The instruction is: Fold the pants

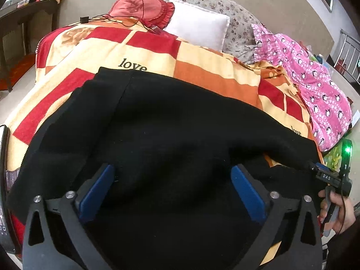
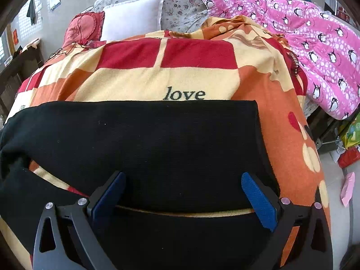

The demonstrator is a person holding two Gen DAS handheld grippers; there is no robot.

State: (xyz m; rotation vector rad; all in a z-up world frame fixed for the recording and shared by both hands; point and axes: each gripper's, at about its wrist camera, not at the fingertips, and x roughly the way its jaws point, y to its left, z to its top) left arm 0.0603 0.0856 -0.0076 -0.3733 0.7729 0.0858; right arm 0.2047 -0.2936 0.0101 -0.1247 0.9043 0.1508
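The pants [image 2: 144,144] are black, plain knit cloth, lying flat on the bed, folded over on themselves. The upper layer's straight edge runs across just below the word "love"; a second layer shows beneath its near edge, with bedding visible between.

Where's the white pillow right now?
At the head of the bed: the white pillow lies between the red cushion and the floral bedding, beyond the black pants.

pants [image 1: 157,123] cut off below, blanket [image 2: 157,76] part hidden
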